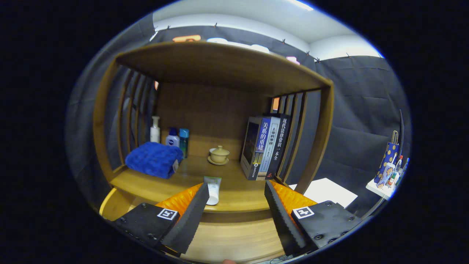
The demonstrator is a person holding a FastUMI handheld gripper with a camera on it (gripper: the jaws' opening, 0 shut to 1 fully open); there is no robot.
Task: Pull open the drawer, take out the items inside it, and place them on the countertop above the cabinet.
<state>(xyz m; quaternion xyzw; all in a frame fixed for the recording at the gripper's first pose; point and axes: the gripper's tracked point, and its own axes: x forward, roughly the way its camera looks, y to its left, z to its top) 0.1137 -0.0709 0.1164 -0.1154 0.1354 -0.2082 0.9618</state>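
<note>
Hovering open-fingered above the countertop (234,200), nothing held.
Gripper (234,205) spread wide; tube (213,189) already on the countertop, drawer state unclear.

The wooden countertop (234,196) is carrying several things under its shelf roof — a folded blue towel (154,160) is lying at the left, with three bottles (172,137) standing behind it. A lidded cup on a saucer (219,155) is sitting mid-way, books (264,146) are standing upright at the right, and a white tube (212,190) is lying near the front edge — just beside the gripper's (234,200) parted fingers.
</note>
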